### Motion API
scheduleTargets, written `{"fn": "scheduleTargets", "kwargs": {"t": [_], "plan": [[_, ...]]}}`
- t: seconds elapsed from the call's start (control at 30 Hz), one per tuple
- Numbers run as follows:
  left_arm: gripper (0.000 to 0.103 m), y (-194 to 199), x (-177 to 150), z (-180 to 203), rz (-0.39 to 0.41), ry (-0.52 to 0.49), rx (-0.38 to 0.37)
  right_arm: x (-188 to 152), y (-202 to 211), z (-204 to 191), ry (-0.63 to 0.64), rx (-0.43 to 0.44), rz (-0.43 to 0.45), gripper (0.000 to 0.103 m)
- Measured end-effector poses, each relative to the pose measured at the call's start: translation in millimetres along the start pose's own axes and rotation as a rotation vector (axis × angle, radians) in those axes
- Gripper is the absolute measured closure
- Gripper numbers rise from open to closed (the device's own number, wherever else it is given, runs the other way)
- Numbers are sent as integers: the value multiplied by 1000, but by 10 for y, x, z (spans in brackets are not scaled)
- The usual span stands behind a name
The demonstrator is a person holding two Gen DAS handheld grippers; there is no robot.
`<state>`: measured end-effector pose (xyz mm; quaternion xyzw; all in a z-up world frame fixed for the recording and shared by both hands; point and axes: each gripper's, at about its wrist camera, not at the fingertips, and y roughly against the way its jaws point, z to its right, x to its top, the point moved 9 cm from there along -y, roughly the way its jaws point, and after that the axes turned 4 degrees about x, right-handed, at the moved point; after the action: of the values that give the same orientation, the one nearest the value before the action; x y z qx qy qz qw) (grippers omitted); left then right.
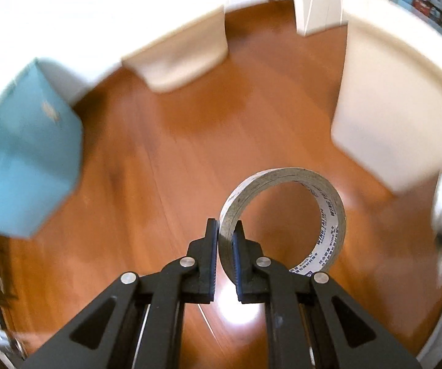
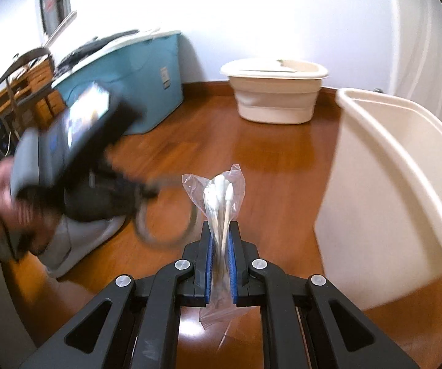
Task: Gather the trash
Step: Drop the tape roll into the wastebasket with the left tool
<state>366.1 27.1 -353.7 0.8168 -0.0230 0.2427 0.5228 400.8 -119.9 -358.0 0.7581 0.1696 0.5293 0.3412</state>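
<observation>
Nearest the left lens, the left gripper (image 1: pixel 225 230) has its jaws pinched on the wall of a tape roll (image 1: pixel 282 221), one pad outside the ring and one inside, so the roll hangs off to one side above the wood floor (image 1: pixel 175 153). In the right view, the right gripper (image 2: pixel 219 233) is clamped on a clear bag of swabs (image 2: pixel 221 196), with the swab heads standing above the pads and the bag's tail drooping below them. Both pieces of trash are in the air, near the cream bin (image 2: pixel 405 169) on the right; a smaller tub (image 2: pixel 274 92) sits by the wall and a teal crate (image 2: pixel 147 70) lies well to the left. The main risk looks like the tape: it is gripped only at its rim, off centre, so a quick swing could twist it in the pads or let it slip out and roll away across the floor. The bag is slick and thin, and the swabs could slide downward if the grip eases. The left tool, blurred in the right view, passes close to the bag, so the ring could snag the plastic. Releasing short of the bin's rim would drop either item outside.
</observation>
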Motion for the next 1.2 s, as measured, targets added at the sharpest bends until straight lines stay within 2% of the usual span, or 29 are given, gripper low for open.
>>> {"fn": "scheduleTargets", "kwargs": {"t": [0.2,0.3,0.4,0.47,0.57,0.7,0.73,0.83,0.87,0.9,0.93,1.0,1.1,1.2], "plan": [[94,810,892,-102,215,-42,53,-196,299,180,-75,-29,24,94],[94,1257,1439,-38,308,13,-15,-229,401,142,-83,-21,39,94],[94,1648,1972,318,378,10,-95,-208,542,74,-67,-8,68,94],[94,1648,2233,681,393,-31,-129,-192,629,83,-66,-6,79,94],[94,1383,2353,1150,346,-76,-189,-207,731,152,-87,-13,94,94],[93,1017,2184,1570,245,-100,-216,-260,859,274,-117,-32,110,94],[91,949,2062,1577,228,-99,-211,-272,874,297,-123,-36,115,94],[72,745,1952,1548,166,-91,-201,-292,963,361,-136,-48,131,94],[60,696,1891,1524,153,-93,-184,-293,1004,379,-139,-51,140,94],[48,714,1876,1461,155,-97,-180,-290,1046,397,-143,-54,148,94],[45,751,1843,1406,176,-98,-179,-290,1075,413,-147,-56,155,94],[31,885,1863,1383,220,-102,-223,-260,1158,466,-163,-59,181,94],[27,958,1831,1258,279,-117,-219,-191,1248,502,-174,-58,214,94],[27,1061,1735,908,318,-60,-201,-96,1351,560,-180,-75,244,94]]}}
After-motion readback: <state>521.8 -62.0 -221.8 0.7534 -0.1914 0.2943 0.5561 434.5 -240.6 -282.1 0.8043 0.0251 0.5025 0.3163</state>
